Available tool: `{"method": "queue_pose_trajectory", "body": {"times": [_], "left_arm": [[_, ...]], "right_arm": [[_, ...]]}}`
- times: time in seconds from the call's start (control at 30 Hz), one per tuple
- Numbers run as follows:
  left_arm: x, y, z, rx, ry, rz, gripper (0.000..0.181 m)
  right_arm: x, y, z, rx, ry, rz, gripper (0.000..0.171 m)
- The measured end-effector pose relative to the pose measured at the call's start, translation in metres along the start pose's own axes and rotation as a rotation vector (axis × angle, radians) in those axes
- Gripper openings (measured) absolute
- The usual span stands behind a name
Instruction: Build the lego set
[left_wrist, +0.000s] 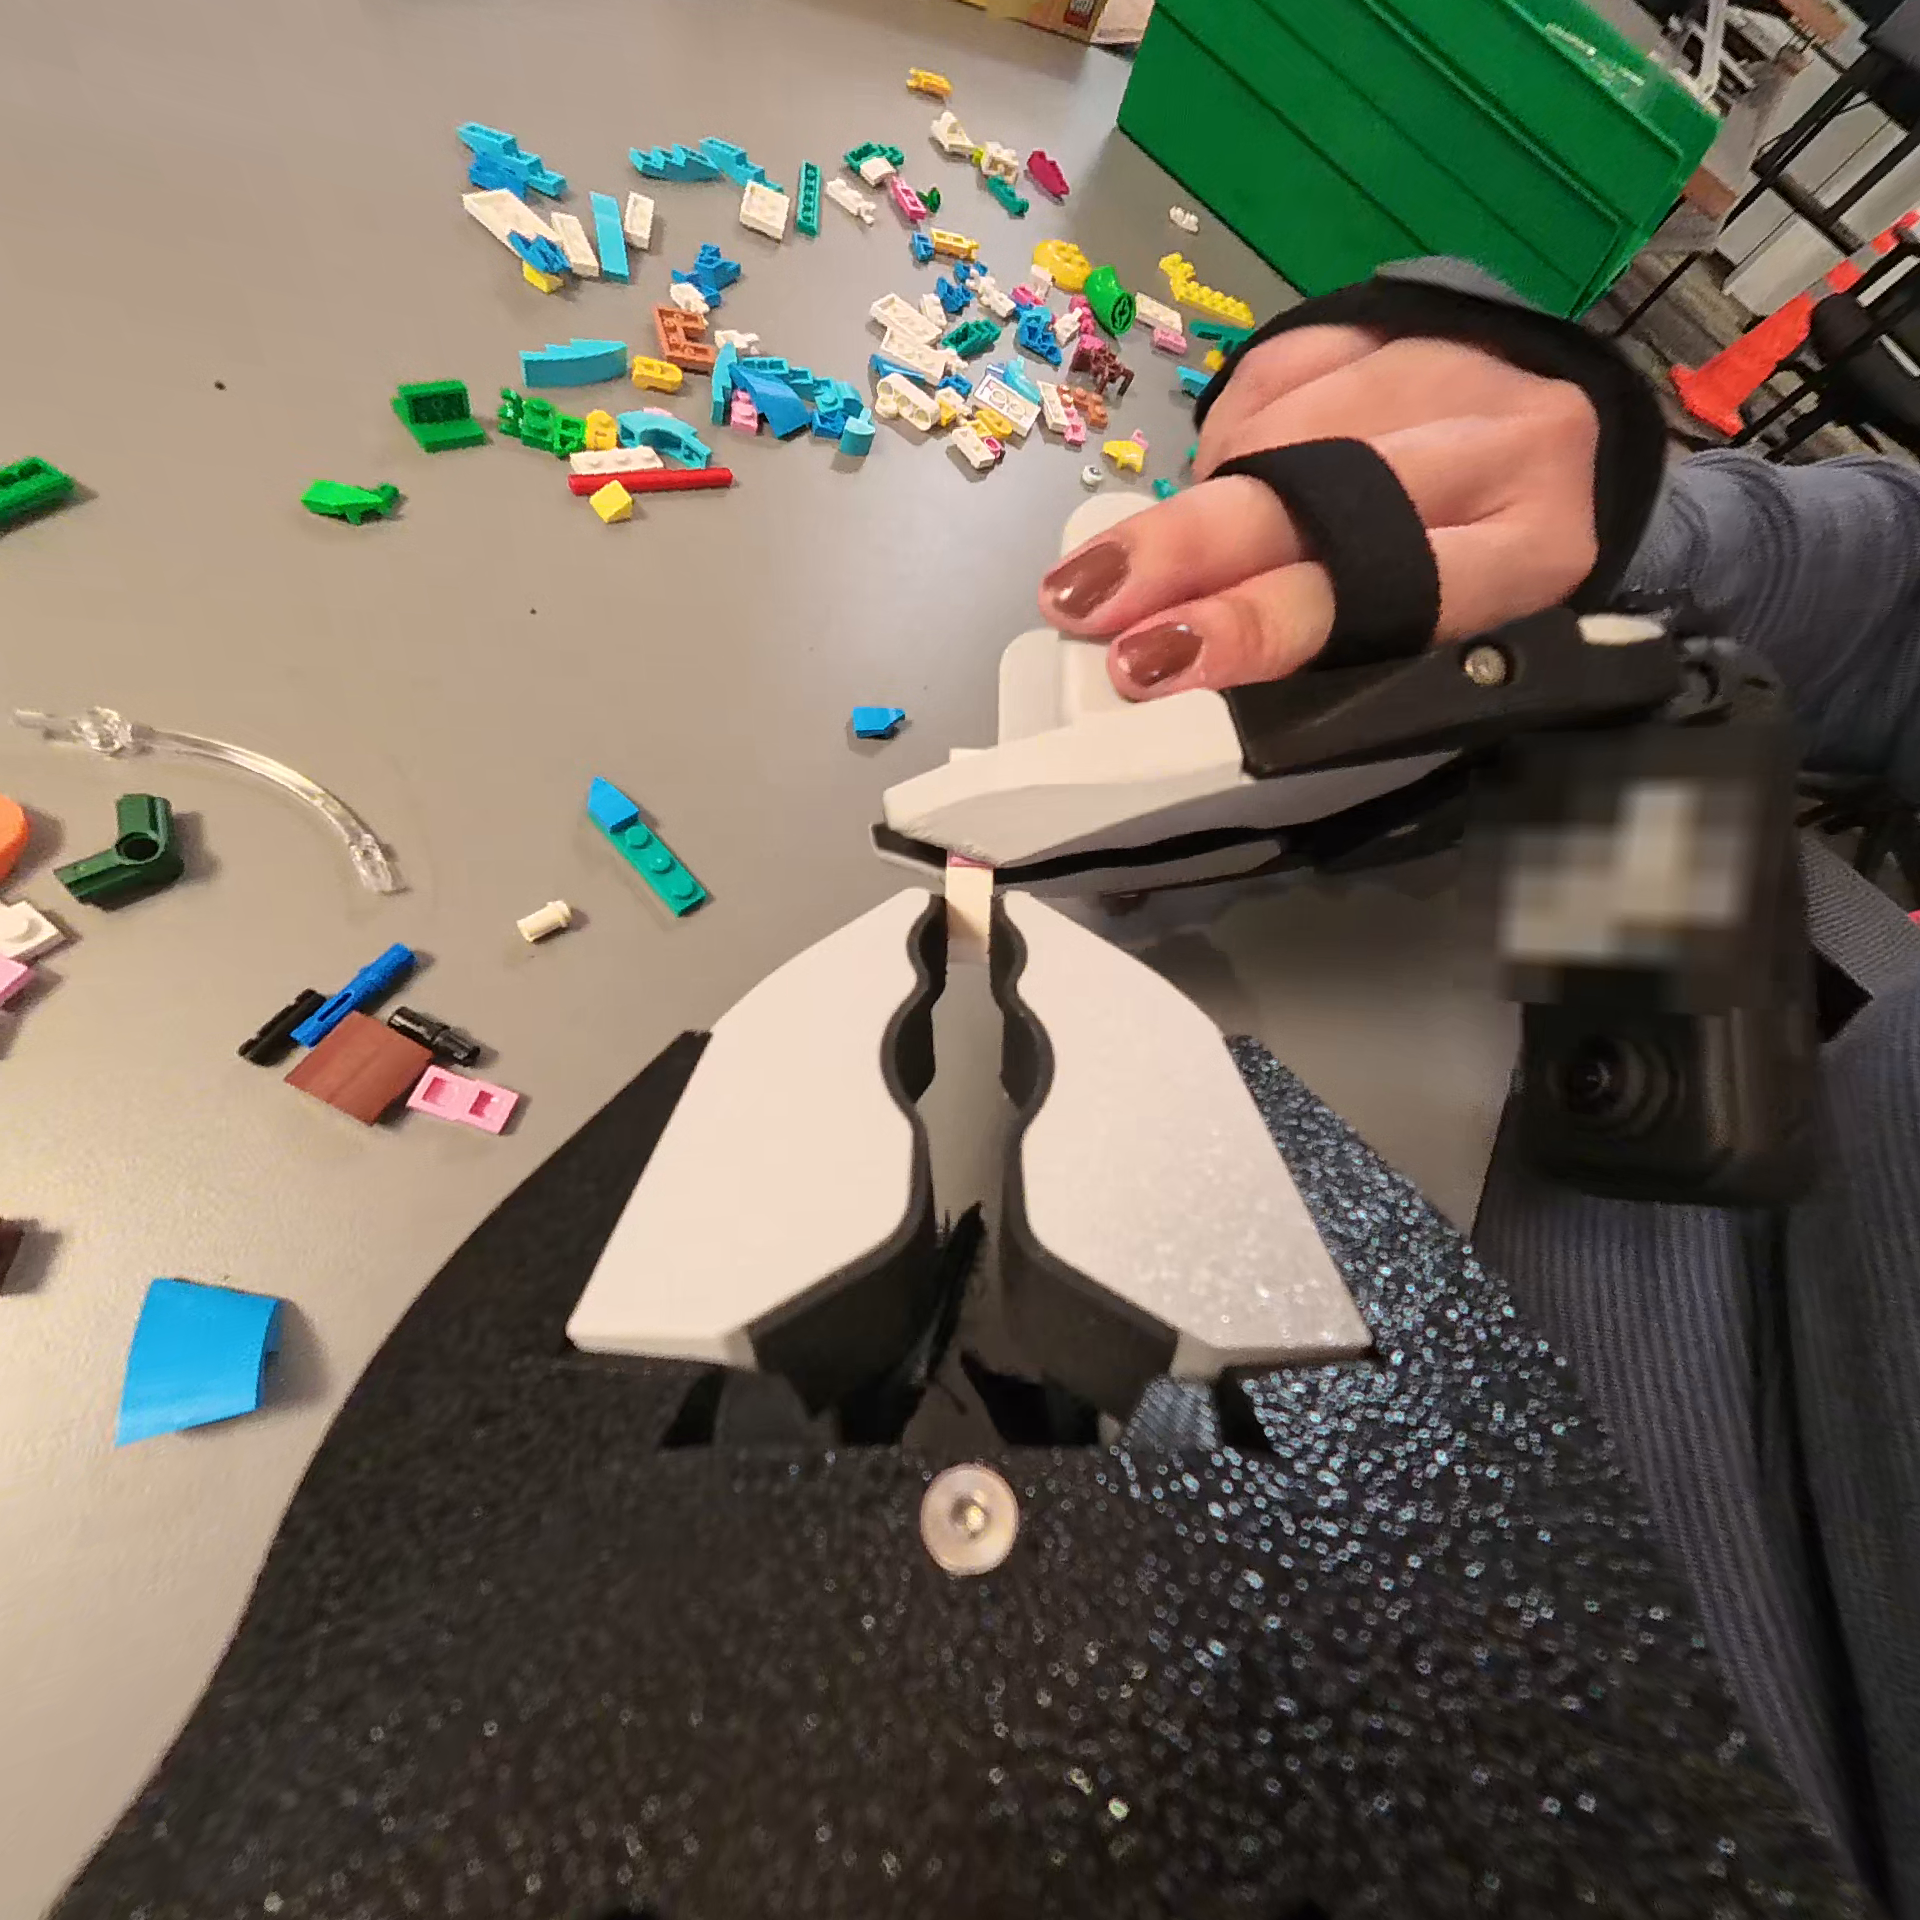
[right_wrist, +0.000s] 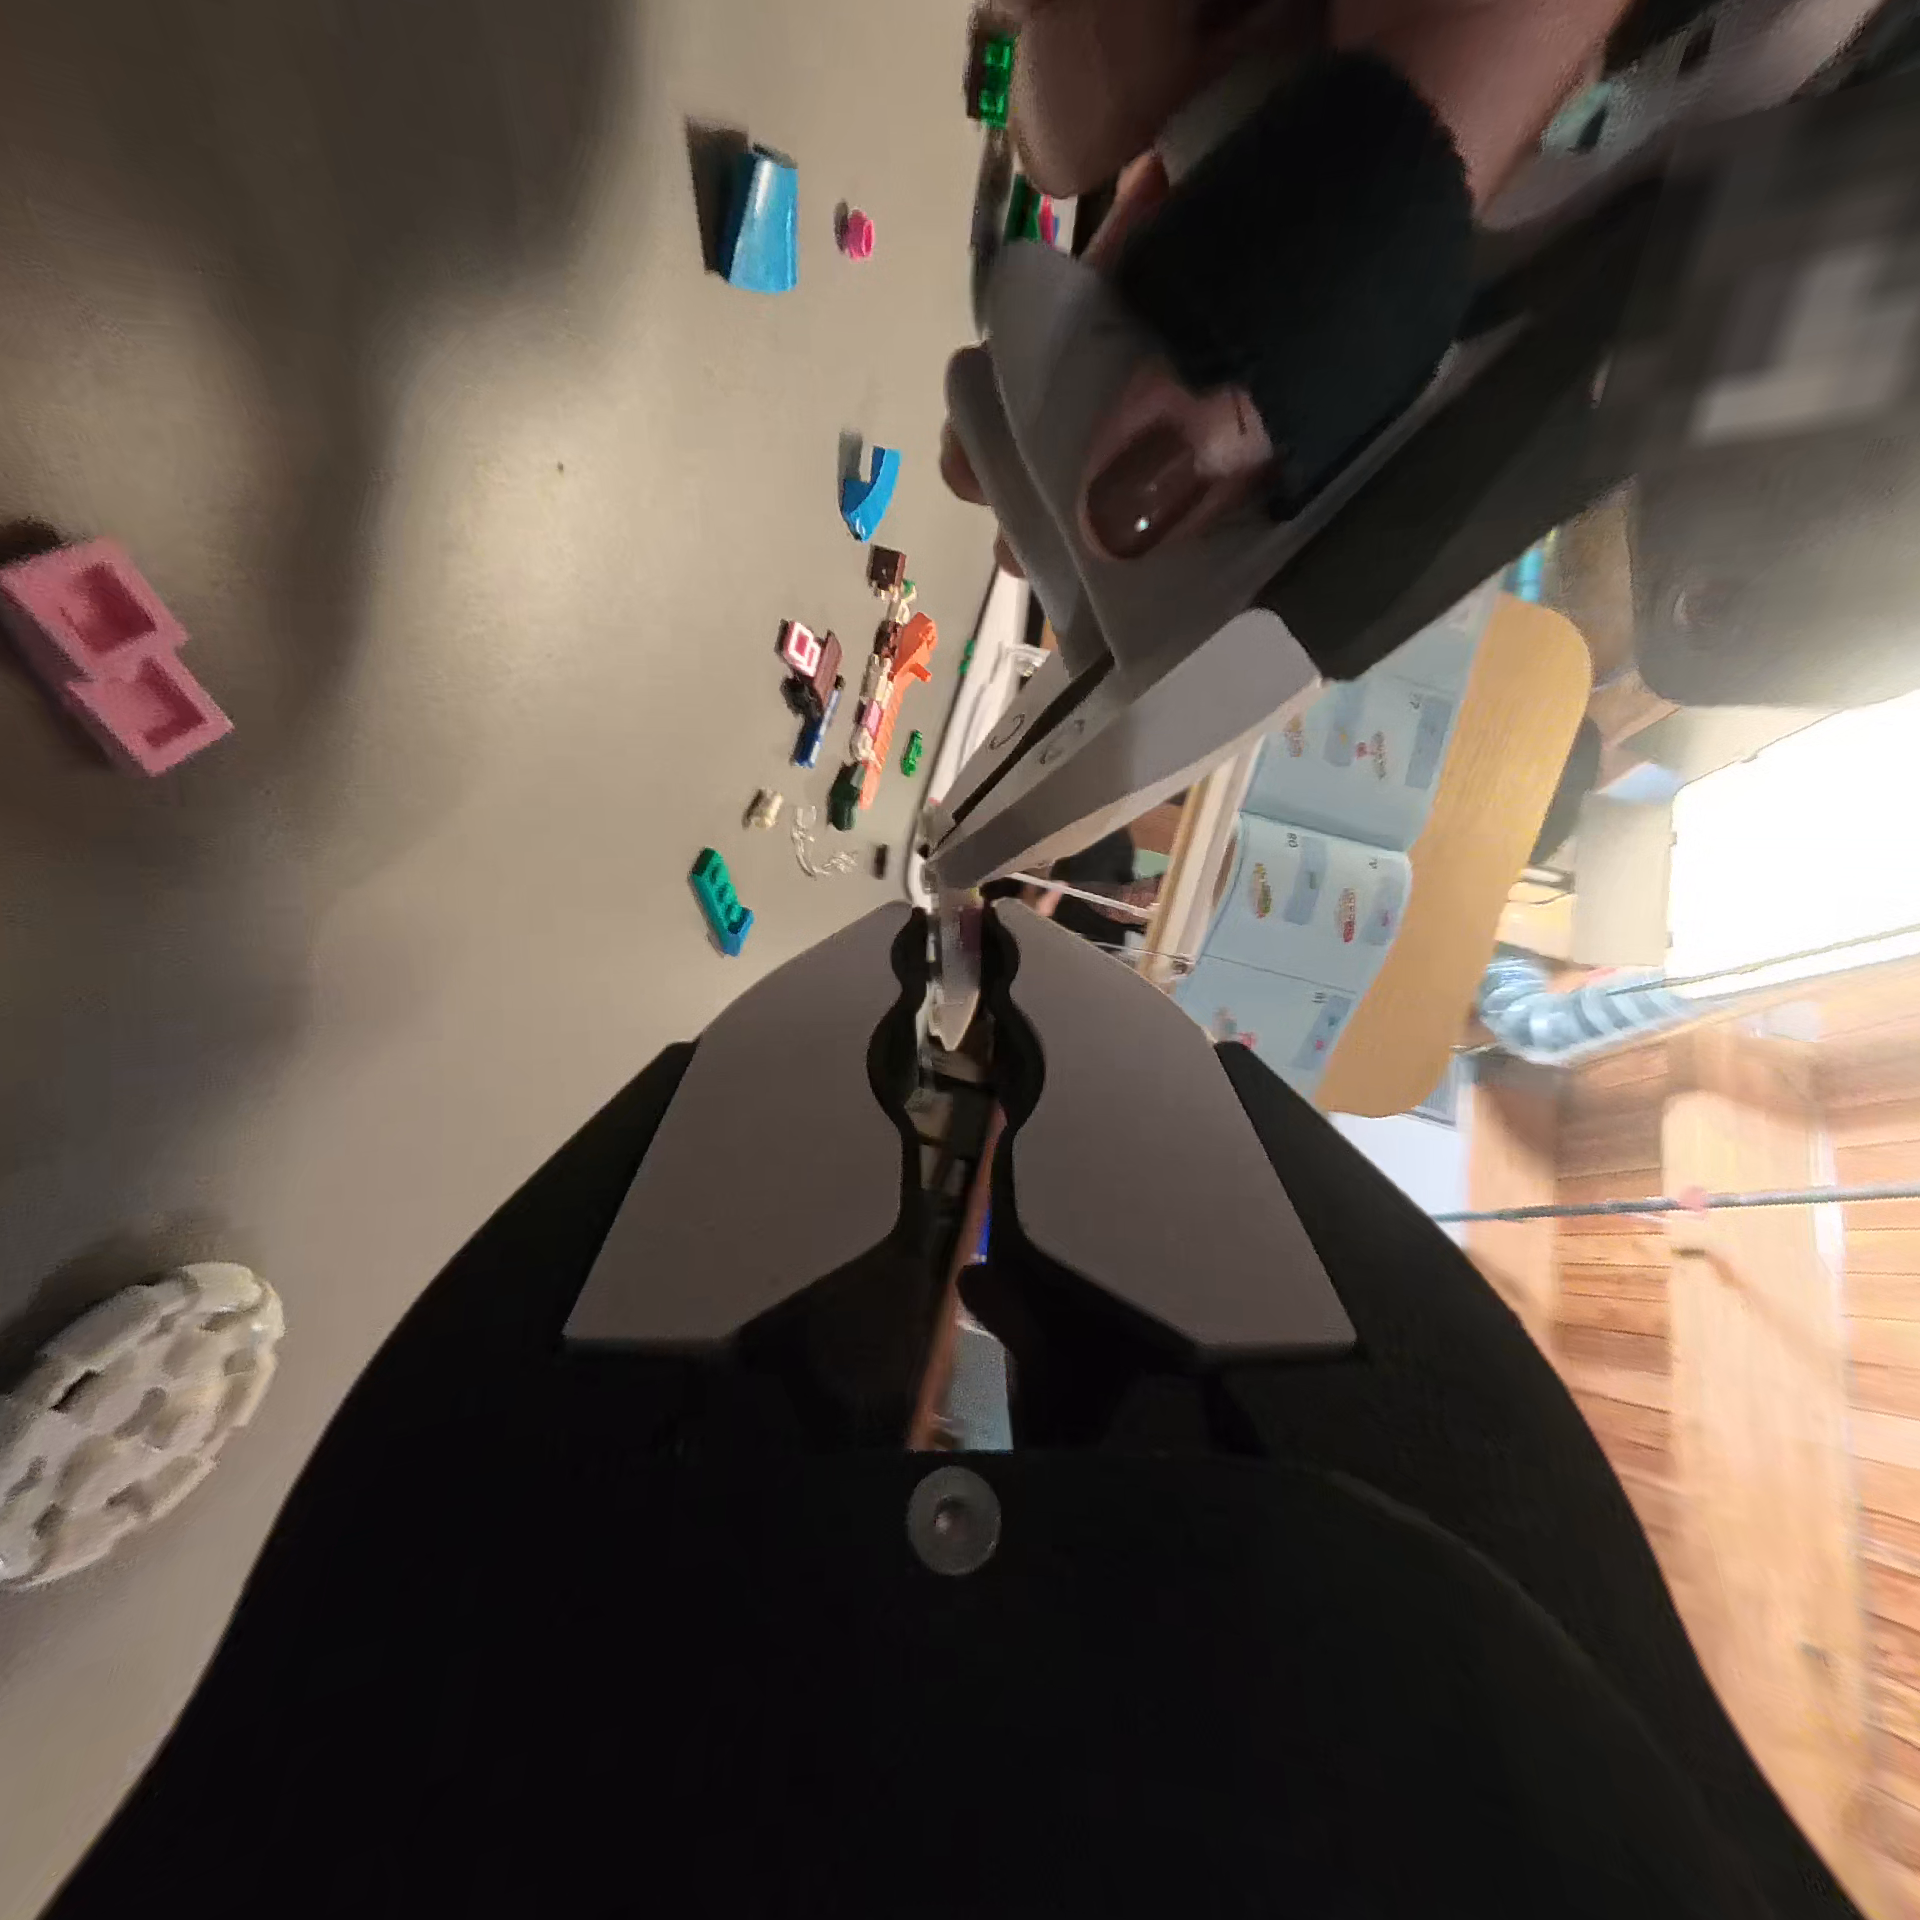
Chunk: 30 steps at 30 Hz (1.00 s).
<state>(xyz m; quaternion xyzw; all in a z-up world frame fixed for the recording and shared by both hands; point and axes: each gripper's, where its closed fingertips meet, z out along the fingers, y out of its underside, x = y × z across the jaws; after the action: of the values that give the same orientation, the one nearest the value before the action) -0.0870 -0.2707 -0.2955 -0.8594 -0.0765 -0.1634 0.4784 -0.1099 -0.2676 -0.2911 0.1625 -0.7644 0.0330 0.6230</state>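
Observation:
In the left wrist view my left gripper (left_wrist: 968, 909) is shut on a small cream piece (left_wrist: 968, 925) that stands upright between its tips, above the grey table (left_wrist: 312, 623). My right gripper (left_wrist: 920, 831) comes in from the right, held by a hand, and its tips meet the top of the cream piece, with a bit of pink (left_wrist: 971, 860) showing there. In the right wrist view my right gripper (right_wrist: 956, 920) is shut on a small pink and white piece (right_wrist: 958, 961), and the left gripper (right_wrist: 935, 868) touches it tip to tip from the upper right.
A spread of loose coloured bricks (left_wrist: 831, 312) lies at the back, with a green bin (left_wrist: 1403, 135) behind it. Nearer are a clear curved piece (left_wrist: 239, 769), a teal plate (left_wrist: 649, 852), a pink plate (left_wrist: 462, 1101) and a blue slope (left_wrist: 197, 1351). A partly built orange model (right_wrist: 894, 707) and an open booklet (right_wrist: 1330, 862) lie farther off.

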Motion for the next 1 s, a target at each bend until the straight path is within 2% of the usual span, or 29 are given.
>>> {"method": "queue_pose_trajectory", "body": {"times": [0.1, 0.23, 0.4, 0.47, 0.53, 0.6, 0.67, 0.77, 0.93, 1.0], "left_arm": [[0.001, -0.002, 0.0, 0.008, -0.001, -0.006, 0.008], [0.002, -0.003, 0.001, -0.002, -0.015, -0.001, 0.008], [0.001, 0.001, 0.006, -0.031, -0.037, 0.006, 0.007], [-0.001, 0.004, 0.009, -0.046, -0.051, 0.014, 0.007], [-0.002, 0.005, 0.01, -0.043, -0.054, 0.014, 0.008], [-0.002, 0.001, 0.008, -0.008, -0.043, 0.003, 0.008], [-0.007, -0.001, 0.004, 0.009, -0.066, 0.007, 0.007], [-0.014, -0.001, -0.003, 0.016, -0.1, 0.028, 0.008], [-0.019, 0.0, -0.012, 0.044, -0.131, 0.077, 0.008], [-0.018, -0.002, -0.014, 0.074, -0.148, 0.16, 0.008]], "right_arm": [[0.0, 0.0, -0.001, 0.038, -0.031, 0.112, 0.008], [-0.001, 0.0, -0.002, 0.065, -0.044, 0.153, 0.008], [-0.004, 0.001, -0.003, 0.037, -0.01, -0.068, 0.006], [-0.009, 0.002, -0.002, 0.036, -0.033, -0.088, 0.006], [-0.013, 0.002, 0.0, 0.053, -0.084, 0.031, 0.007], [-0.013, 0.003, 0.001, 0.069, -0.161, 0.3, 0.007], [-0.009, 0.005, 0.0, 0.082, -0.206, 0.484, 0.012], [-0.012, 0.016, 0.0, 0.04, -0.266, 0.577, 0.03], [-0.014, 0.016, -0.007, 0.034, -0.294, 0.731, 0.032], [-0.01, 0.015, -0.008, 0.02, -0.282, 0.78, 0.031]]}}
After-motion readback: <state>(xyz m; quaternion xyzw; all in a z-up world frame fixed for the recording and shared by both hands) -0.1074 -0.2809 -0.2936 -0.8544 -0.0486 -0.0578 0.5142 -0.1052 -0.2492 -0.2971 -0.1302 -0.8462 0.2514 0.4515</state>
